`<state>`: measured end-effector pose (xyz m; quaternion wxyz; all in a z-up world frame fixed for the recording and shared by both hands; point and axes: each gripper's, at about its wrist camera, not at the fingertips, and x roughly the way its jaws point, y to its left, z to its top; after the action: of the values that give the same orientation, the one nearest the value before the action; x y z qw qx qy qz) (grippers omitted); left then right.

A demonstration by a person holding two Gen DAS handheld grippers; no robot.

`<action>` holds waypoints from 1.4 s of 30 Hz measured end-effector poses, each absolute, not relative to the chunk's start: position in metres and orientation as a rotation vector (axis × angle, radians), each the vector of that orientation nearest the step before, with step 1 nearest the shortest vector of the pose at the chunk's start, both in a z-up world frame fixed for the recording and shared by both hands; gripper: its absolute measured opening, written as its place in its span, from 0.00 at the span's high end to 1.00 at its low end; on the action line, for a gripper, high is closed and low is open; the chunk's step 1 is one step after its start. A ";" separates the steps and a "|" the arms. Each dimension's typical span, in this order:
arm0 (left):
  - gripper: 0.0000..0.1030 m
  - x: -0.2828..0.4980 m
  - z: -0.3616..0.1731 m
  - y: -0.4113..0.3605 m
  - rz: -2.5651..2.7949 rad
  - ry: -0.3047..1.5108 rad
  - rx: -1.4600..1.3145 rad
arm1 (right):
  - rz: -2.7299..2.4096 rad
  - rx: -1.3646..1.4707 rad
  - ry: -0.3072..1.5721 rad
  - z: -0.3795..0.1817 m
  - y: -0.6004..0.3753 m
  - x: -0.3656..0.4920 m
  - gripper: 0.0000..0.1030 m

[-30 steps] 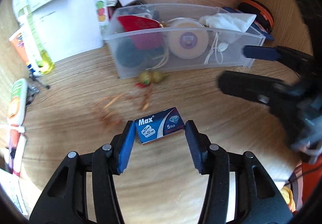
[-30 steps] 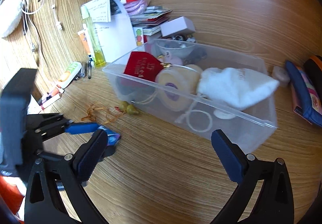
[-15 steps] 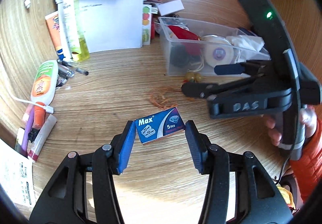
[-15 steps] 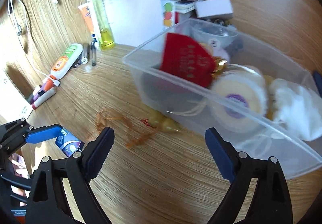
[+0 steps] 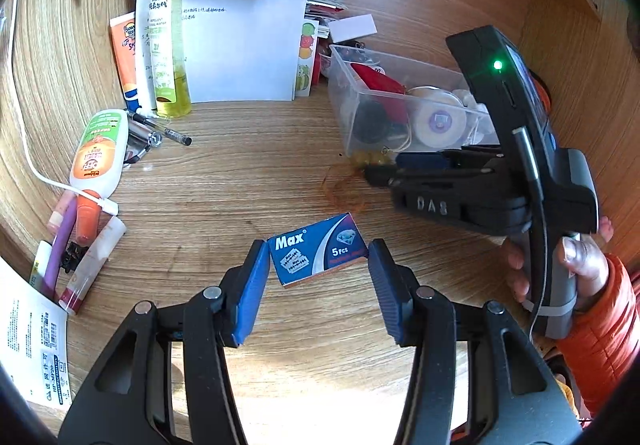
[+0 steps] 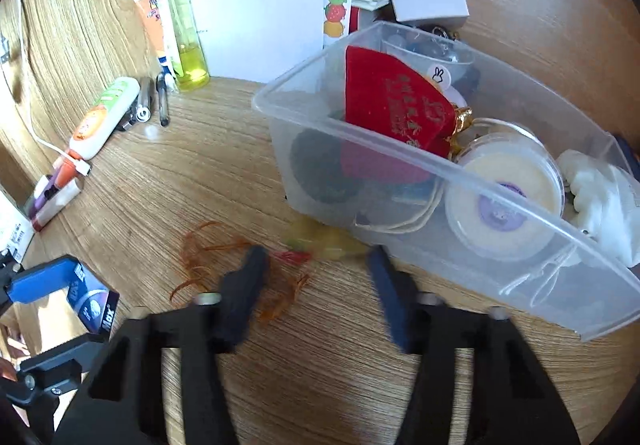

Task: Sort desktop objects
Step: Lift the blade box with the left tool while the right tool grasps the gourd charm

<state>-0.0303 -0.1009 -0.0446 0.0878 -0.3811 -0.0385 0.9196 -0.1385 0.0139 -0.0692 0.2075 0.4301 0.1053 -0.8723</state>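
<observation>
My left gripper (image 5: 318, 259) is shut on a blue "Max" razor-blade box (image 5: 318, 255) and holds it above the wooden desk; the box also shows in the right wrist view (image 6: 94, 305). My right gripper (image 6: 316, 259) is blurred, its jaws partly closed around a yellow charm with a red tassel and orange cord (image 6: 320, 241) lying on the desk in front of the clear plastic bin (image 6: 500, 205). The bin (image 5: 352, 117) holds a red pouch (image 6: 396, 101), a round white case (image 6: 506, 201) and white cloth (image 6: 600, 197).
At the left lie a white-orange tube (image 5: 98, 153), pens (image 5: 160, 129), markers and a white cable. A yellow spray bottle (image 5: 168, 41), an orange tube and white papers (image 5: 240, 45) stand at the back. A small white box (image 6: 430, 3) sits behind the bin.
My right gripper has moved down to the charm by the bin and its jaws have narrowed. My left gripper has drawn back from the bin with the box still held.
</observation>
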 end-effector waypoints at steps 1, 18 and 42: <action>0.51 -0.030 -0.045 -0.100 2.736 -0.108 -1.133 | -2.434 1.200 0.279 -0.069 0.015 -0.140 0.73; 0.51 -0.036 -0.031 -0.090 2.725 -0.108 -1.096 | -2.407 1.111 0.247 -0.063 0.054 -0.115 0.94; 0.51 -0.044 -0.018 -0.058 2.699 -0.056 -1.071 | -2.390 1.098 0.427 -0.066 0.068 -0.100 0.55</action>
<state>-0.0438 -0.0578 -0.0183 0.1182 -0.3662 -0.0192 0.9228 -0.1000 0.0683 -0.0664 0.2361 0.4004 0.1556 -0.8716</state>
